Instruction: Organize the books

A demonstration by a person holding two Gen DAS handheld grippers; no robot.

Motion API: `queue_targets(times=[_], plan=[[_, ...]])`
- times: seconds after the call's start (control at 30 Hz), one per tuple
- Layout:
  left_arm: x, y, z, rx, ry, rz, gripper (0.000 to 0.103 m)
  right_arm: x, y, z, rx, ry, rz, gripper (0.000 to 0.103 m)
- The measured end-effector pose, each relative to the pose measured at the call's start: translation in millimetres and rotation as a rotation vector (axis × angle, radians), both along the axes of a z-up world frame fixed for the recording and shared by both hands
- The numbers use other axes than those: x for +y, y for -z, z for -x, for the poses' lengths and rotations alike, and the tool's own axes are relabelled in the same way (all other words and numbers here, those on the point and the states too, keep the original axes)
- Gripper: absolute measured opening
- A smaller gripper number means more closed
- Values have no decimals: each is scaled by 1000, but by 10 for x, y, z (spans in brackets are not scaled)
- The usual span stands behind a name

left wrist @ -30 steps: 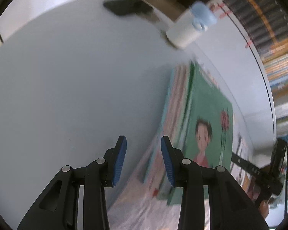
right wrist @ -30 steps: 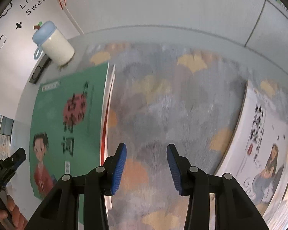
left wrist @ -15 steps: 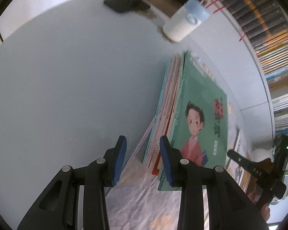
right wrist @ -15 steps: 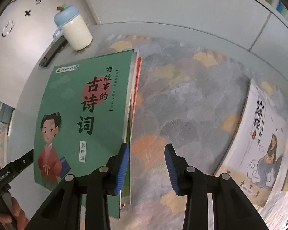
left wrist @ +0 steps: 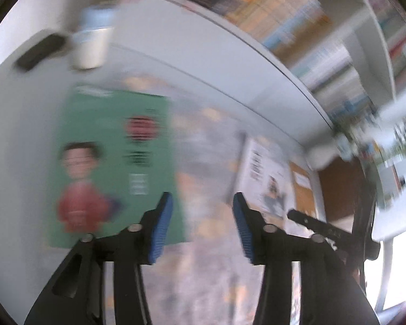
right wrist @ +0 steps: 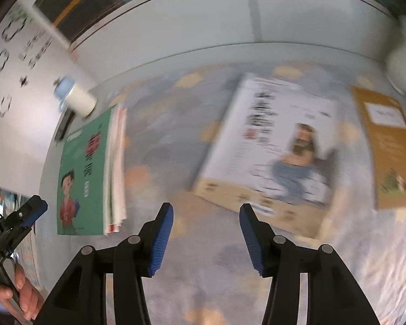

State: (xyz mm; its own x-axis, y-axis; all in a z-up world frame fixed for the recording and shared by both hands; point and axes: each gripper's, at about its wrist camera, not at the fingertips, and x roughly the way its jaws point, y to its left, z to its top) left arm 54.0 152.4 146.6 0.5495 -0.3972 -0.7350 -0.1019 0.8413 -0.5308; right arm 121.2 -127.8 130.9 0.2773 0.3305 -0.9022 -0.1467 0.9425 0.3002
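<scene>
Both grippers have swung away from the green book's edge since half a second ago; each view now sits higher and takes in more of the mat. Heavy motion blur in both frames, worst in the left wrist view.

Left gripper (left wrist: 201, 228): jaws opening, roughly mid-spread, nothing between them, only patterned mat (left wrist: 203, 178) below. Right gripper (right wrist: 206, 239): jaws also opening, similar gap, empty, over bare mat.

Green book (right wrist: 81, 173) tops a stack at the left end of the mat, near the pale surface (right wrist: 47, 178); page edges of the books under it show along its right side, count not readable. Cover text smeared; only a cartoon figure and a red blob come through. White book (right wrist: 273, 151) lies flat to the right, well apart from the stack, tilted, lettering illegible. Orange-brown book (right wrist: 387, 149) lies just beside it, partly cut off by the lens rim.

White cup with blue lid (right wrist: 75, 98) stands past the stack's far end, with a dark flat object (right wrist: 63, 126) next to it, too blurred to identify. Shelf contents behind are streaks.

Left gripper's tip and the person's hand (right wrist: 24, 295) holding it show at the right view's lower left, mostly cut off.
</scene>
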Motion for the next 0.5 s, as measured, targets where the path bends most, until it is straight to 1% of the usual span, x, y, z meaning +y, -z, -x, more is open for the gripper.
queue_targets(times=[0.03,0.07,0.13,0.2,0.3,0.4,0.5], plan=[[-108,-36,-38,1,16,-9,59,-180,-42,4,-1,25,0,49],[-239,-86,-58,-3,32,-13,61,-300,-76,21,-6,40,3,49],[-476,-218,-39,-24,58,5,63,-568,-179,27,-25,61,7,49],[-685,-368,47,-49,58,16,65,-821,-264,34,-41,70,3,49],[-946,-519,202,-81,35,24,78,-1278,-373,77,-50,76,-14,51],[-1225,-613,281,-94,32,40,79,-1720,-464,134,-50,96,-37,51],[-1577,-683,260,-98,40,14,79,-2111,-521,159,-51,126,-65,53]])
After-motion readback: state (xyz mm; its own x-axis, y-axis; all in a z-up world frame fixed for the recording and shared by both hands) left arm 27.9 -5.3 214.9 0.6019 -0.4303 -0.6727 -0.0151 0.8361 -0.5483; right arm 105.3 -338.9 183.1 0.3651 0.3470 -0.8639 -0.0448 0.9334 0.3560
